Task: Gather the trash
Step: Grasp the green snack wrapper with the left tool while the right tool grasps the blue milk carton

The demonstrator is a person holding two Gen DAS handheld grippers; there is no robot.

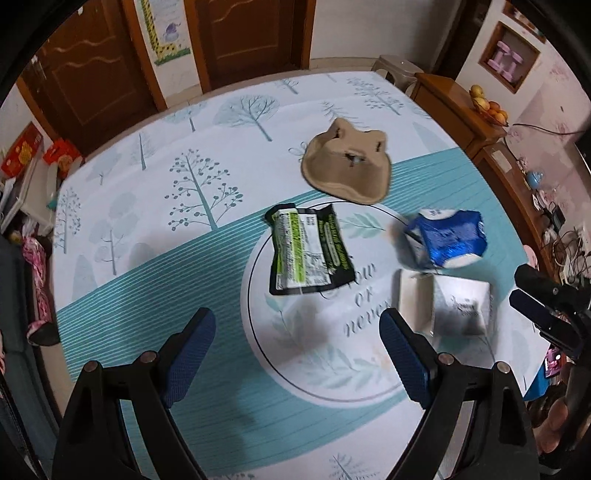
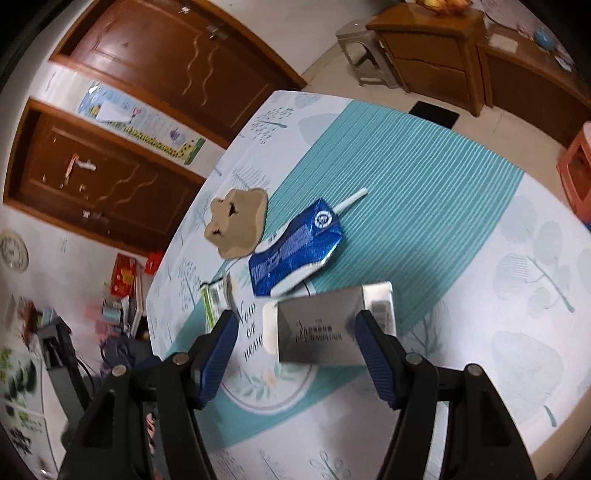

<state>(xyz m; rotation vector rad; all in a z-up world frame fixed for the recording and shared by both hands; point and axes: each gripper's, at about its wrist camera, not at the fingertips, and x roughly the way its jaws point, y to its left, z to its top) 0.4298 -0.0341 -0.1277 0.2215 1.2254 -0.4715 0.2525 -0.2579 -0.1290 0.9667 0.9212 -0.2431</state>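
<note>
Both grippers open, nothing clamped. Left gripper [image 1: 297, 354] hangs over the printed circle on the tablecloth [image 1: 147, 258], jaws wide apart with bare cloth between them. Right gripper [image 2: 295, 350] has its jaws apart too; the silver-grey box [image 2: 325, 328] shows between the fingers, contact can't be told.

Trash sits mid-table, well clear of every edge:
- black-and-green wrapper [image 1: 308, 249], flat, inside the circle, just ahead of the left gripper
- crushed blue carton [image 2: 295, 247] with a white straw [image 2: 351, 201], just beyond the box
- tan pulp cup holder [image 1: 347, 166], furthest out, apart from the others

Open room: wide bare cloth on the left half of the table and along the near edge. On the right side the table edge is close to the wooden cabinets [image 1: 461, 107].

Room: two brown doors [image 2: 177, 70] with a giraffe height chart [image 1: 162, 29] between them, grey plastic stool [image 2: 362, 51], fruit bowl [image 1: 489, 107] on a cabinet, clutter down the left side.

Writing: cloth reads "now or never" in script [image 1: 364, 299]. Box and wrapper print is too blurred to read.
</note>
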